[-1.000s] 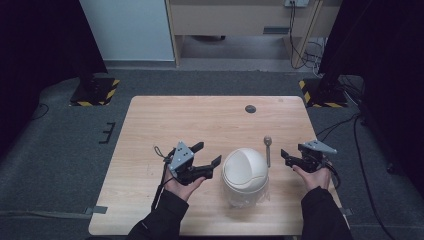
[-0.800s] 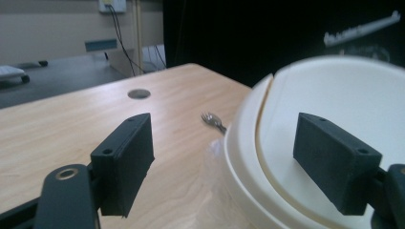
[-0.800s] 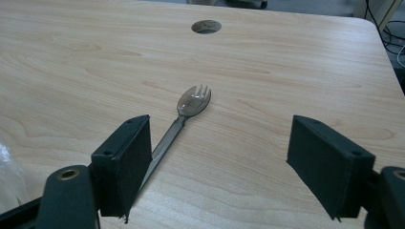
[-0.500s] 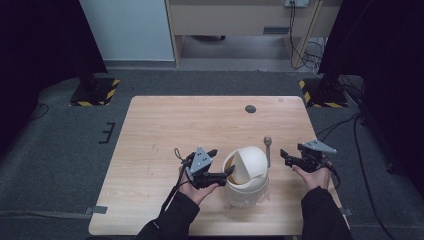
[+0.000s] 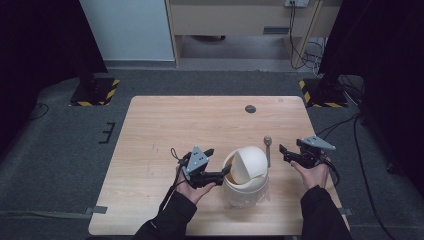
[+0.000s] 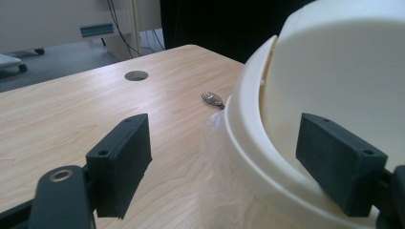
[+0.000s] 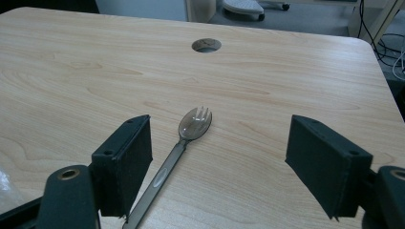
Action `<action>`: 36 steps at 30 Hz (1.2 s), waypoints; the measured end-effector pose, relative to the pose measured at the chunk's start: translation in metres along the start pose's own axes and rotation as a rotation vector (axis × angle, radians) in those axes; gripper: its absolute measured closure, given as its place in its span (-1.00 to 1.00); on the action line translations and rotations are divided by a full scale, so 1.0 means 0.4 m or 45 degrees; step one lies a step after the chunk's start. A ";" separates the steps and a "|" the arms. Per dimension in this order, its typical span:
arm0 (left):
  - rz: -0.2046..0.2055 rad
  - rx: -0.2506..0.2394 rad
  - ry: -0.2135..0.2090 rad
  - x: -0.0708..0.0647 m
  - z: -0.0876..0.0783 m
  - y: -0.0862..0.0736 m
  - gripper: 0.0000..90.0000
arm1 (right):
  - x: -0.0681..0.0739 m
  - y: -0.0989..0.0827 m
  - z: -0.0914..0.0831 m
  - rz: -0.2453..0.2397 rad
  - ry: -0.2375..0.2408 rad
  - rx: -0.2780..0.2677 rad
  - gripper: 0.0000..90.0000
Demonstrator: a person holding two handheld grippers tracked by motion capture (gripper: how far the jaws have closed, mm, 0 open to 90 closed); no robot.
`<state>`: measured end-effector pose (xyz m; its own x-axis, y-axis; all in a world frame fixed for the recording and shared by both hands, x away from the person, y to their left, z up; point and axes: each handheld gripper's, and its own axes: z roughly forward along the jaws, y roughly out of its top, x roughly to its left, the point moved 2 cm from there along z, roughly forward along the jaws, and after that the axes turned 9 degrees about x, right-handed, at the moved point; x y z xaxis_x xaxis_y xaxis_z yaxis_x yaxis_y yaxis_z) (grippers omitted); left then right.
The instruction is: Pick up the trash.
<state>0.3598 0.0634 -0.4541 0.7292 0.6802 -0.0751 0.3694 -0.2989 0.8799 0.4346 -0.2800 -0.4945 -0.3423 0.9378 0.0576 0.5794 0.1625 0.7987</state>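
Two hand-held grippers work at the near edge of a wooden table. The left gripper has its jaws apart, one pressed against the swing lid of a small white bin, which stands close to the near edge, right of centre. The lid is tilted inward, showing a dark gap at its left. In the left gripper view the far jaw lies on the lid's dome and the near jaw hangs free over bare wood. A clear liner is bunched under the bin's rim. The right gripper hovers near the right edge, jaws wide apart and holding nothing. Just beyond it lies a dark plastic spork, tines toward the far edge, beside the bin. Farther off, a round cable hole sits near the far edge.

Judged handling: the spork is light, stiff and thin, lying flat; its handle mid-length offers the surest hold. The bin looks light and may slide if pushed.
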 end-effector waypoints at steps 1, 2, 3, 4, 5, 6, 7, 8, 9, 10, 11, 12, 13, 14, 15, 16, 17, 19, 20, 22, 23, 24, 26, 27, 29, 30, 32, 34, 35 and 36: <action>0.006 0.005 -0.002 -0.004 0.007 0.001 -0.58 | 0.000 0.000 0.000 -0.001 -0.001 0.000 -0.47; 0.011 0.011 -0.003 -0.006 0.013 0.003 -0.58 | 0.000 0.001 0.001 -0.002 -0.003 -0.002 -0.47; 0.019 0.028 -0.002 -0.010 0.024 0.004 -0.58 | -0.001 0.001 0.001 -0.001 -0.005 -0.004 -0.47; 0.019 0.028 -0.002 -0.010 0.024 0.004 -0.58 | -0.001 0.001 0.001 -0.001 -0.005 -0.004 -0.47; 0.028 0.040 0.000 -0.011 0.030 0.004 -0.58 | 0.000 0.002 0.001 0.001 -0.004 -0.005 -0.47; 0.023 0.040 -0.004 -0.012 0.032 0.004 -0.59 | 0.000 0.002 0.001 0.000 -0.005 -0.007 -0.48; 0.019 0.043 -0.009 -0.011 0.034 0.004 -0.60 | 0.000 0.003 0.002 -0.001 -0.003 -0.010 -0.48; 0.019 0.043 -0.009 -0.011 0.034 0.004 -0.60 | 0.000 0.003 0.002 -0.001 -0.003 -0.010 -0.48; 0.029 0.042 0.003 -0.009 0.027 0.005 -0.61 | 0.001 0.004 0.003 0.003 -0.003 -0.009 -0.48; 0.029 0.042 0.003 -0.009 0.027 0.005 -0.61 | 0.001 0.004 0.003 0.003 -0.003 -0.009 -0.48; 0.023 0.020 -0.001 -0.005 0.012 0.007 -0.62 | 0.003 0.005 0.005 0.000 -0.002 -0.007 -0.48; 0.023 0.020 -0.001 -0.005 0.012 0.007 -0.62 | 0.003 0.005 0.005 0.000 -0.002 -0.007 -0.48; 0.035 0.008 0.011 0.001 -0.012 0.009 -0.62 | 0.006 0.009 0.006 -0.001 -0.001 -0.009 -0.47; 0.035 0.008 0.011 0.001 -0.012 0.009 -0.62 | 0.007 0.011 0.008 -0.004 -0.002 -0.010 -0.47; 0.042 -0.009 0.021 0.010 -0.041 0.009 -0.62 | 0.009 0.014 0.009 -0.002 0.000 -0.012 -0.46; 0.042 -0.009 0.021 0.010 -0.041 0.009 -0.62 | 0.009 0.014 0.009 -0.002 0.000 -0.012 -0.46; 0.049 -0.021 0.038 0.022 -0.073 0.006 -0.63 | 0.013 0.020 0.012 0.002 0.008 -0.019 -0.43; 0.054 -0.025 0.062 0.041 -0.108 -0.003 -0.63 | 0.019 0.026 0.017 0.009 0.010 -0.024 -0.43; 0.054 -0.025 0.062 0.041 -0.108 -0.003 -0.64 | 0.022 0.030 0.020 0.014 0.011 -0.025 -0.43; 0.037 -0.013 0.110 0.080 -0.161 -0.032 -0.64 | 0.030 0.035 0.027 0.007 0.017 -0.012 -0.44; 0.037 -0.013 0.110 0.080 -0.161 -0.032 -0.64 | 0.030 0.035 0.027 0.007 0.017 -0.012 -0.44; 0.031 0.000 0.130 0.096 -0.179 -0.046 -0.64 | 0.035 0.036 0.031 0.006 0.025 -0.002 -0.46; 0.010 0.029 0.166 0.129 -0.214 -0.078 -0.64 | 0.042 0.038 0.038 -0.022 0.034 0.015 -0.45; -0.020 0.052 0.191 0.163 -0.246 -0.113 -0.65 | 0.046 0.038 0.046 -0.055 0.032 0.042 -0.44; -0.038 0.065 0.202 0.180 -0.260 -0.130 -0.66 | 0.047 0.038 0.051 -0.066 0.035 0.058 -0.43; -0.049 0.080 0.217 0.198 -0.272 -0.146 -0.67 | 0.048 0.037 0.055 -0.080 0.038 0.067 -0.41; -0.085 0.150 0.270 0.251 -0.296 -0.191 -0.68 | 0.054 0.036 0.075 -0.097 0.057 0.089 -0.38; -0.092 0.169 0.286 0.269 -0.300 -0.206 -0.68 | 0.058 0.035 0.082 -0.096 0.055 0.100 -0.39; -0.100 0.185 0.306 0.286 -0.301 -0.220 -0.68 | 0.062 0.033 0.089 -0.090 0.056 0.115 -0.39; -0.117 0.212 0.329 0.303 -0.300 -0.233 -0.68 | 0.072 0.030 0.102 -0.076 0.058 0.142 -0.33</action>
<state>0.3447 0.2541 -0.4888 0.5256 0.8506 -0.0105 0.5318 -0.3190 0.7845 0.4618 -0.2386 -0.5079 -0.4108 0.9108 0.0410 0.6348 0.2534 0.7300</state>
